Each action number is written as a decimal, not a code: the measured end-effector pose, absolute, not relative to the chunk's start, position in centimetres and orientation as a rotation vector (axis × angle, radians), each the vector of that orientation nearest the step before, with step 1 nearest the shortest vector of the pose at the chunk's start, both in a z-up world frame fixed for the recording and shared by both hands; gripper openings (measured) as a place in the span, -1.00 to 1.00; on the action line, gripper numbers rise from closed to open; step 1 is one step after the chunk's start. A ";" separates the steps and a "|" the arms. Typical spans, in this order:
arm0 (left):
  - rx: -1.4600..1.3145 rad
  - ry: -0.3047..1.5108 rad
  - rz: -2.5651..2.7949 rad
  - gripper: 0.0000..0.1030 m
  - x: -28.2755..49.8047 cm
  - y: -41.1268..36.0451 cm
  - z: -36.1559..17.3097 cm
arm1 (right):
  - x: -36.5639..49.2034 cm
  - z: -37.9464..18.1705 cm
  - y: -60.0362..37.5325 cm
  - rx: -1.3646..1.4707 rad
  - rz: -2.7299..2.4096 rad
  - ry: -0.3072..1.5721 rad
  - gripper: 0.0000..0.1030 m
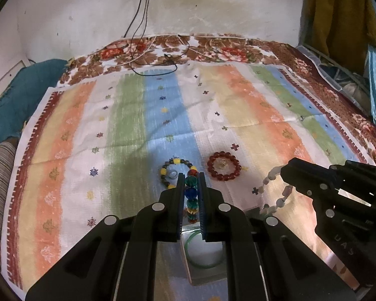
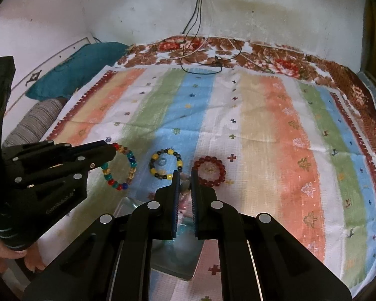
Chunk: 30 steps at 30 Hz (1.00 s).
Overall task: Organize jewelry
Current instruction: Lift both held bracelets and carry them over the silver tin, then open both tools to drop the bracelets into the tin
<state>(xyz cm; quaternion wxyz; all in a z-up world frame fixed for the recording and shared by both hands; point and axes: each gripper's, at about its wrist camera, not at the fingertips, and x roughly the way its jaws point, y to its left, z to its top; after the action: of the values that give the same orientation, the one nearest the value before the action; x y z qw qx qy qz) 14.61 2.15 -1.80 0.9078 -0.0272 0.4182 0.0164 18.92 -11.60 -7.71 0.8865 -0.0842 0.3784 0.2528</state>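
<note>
Left wrist view: the left gripper (image 1: 191, 175) is clamped on a bracelet of multicoloured glass beads (image 1: 191, 195), hanging above a metal box (image 1: 205, 273) holding a green bangle (image 1: 204, 263). On the striped pastel cloth (image 1: 127, 115) lie 2 bracelets — a yellow-and-dark beaded bracelet (image 1: 176, 173) and a dark red beaded bracelet (image 1: 224, 166).

Right wrist view: the right gripper (image 2: 185, 174) pinches a pale stone-bead bracelet (image 2: 185, 186) — just beside the red one.
</note>
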 end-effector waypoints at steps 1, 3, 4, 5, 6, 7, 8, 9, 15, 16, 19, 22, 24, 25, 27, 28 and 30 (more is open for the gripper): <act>-0.055 0.861 0.033 -0.82 14.5 2.1 -1.7 | 18.8 -7.7 -11.6 -0.175 0.526 0.786 -0.81; -0.053 0.856 0.031 -0.82 14.1 2.0 -1.6 | 18.5 -7.6 -11.7 -0.178 0.525 0.780 -0.81; -0.053 0.854 0.030 -0.82 14.0 2.0 -1.5 | 18.2 -7.5 -11.8 -0.184 0.526 0.774 -0.81; -0.052 0.851 0.028 -0.82 13.7 1.9 -1.4 | 17.9 -7.5 -11.8 -0.185 0.525 0.770 -0.81; -0.050 0.848 0.027 -0.82 13.5 1.8 -1.4 | 17.7 -7.5 -11.9 -0.184 0.526 0.769 -0.81; -0.047 0.846 0.026 -0.82 13.3 1.7 -1.3 | 17.6 -7.5 -11.9 -0.182 0.525 0.768 -0.81; -0.045 0.844 0.026 -0.82 13.2 1.7 -1.3 | 17.4 -7.5 -12.0 -0.179 0.525 0.768 -0.81; -0.043 0.842 0.026 -0.82 13.0 1.6 -1.3 | 17.3 -7.4 -12.1 -0.178 0.527 0.768 -0.81; -0.050 0.837 0.019 -0.82 12.1 1.3 -1.1 | 16.3 -7.2 -12.5 -0.166 0.536 0.761 -0.81; -0.050 0.836 0.016 -0.82 11.9 1.3 -1.1 | 16.2 -7.2 -12.6 -0.165 0.539 0.763 -0.81; -0.049 0.832 0.008 -0.82 11.3 1.0 -1.0 | 15.8 -7.3 -12.8 -0.165 0.544 0.765 -0.81; -0.049 0.830 -0.001 -0.82 10.6 0.7 -0.9 | 15.3 -7.5 -12.9 -0.167 0.548 0.767 -0.81; -0.049 0.830 -0.002 -0.82 10.3 0.6 -0.9 | 15.0 -7.5 -13.0 -0.166 0.550 0.770 -0.81; -0.050 0.830 -0.001 -0.82 10.2 0.5 -0.9 | 14.9 -7.6 -13.1 -0.164 0.550 0.771 -0.81; -0.052 0.831 -0.004 -0.82 9.8 0.4 -0.9 | 14.6 -7.7 -13.1 -0.163 0.554 0.775 -0.81; -0.052 0.832 -0.006 -0.82 9.7 0.4 -1.0 | 14.5 -7.8 -13.2 -0.162 0.554 0.777 -0.81; -0.054 0.833 -0.007 -0.81 9.4 0.2 -1.0 | 14.3 -8.0 -13.3 -0.156 0.555 0.781 -0.81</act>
<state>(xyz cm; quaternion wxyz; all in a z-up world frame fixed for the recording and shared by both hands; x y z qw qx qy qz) 9.37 0.22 -0.99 0.9141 -0.0263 0.4047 -0.0035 14.33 -13.32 -7.98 0.8846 -0.0749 0.3752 0.2668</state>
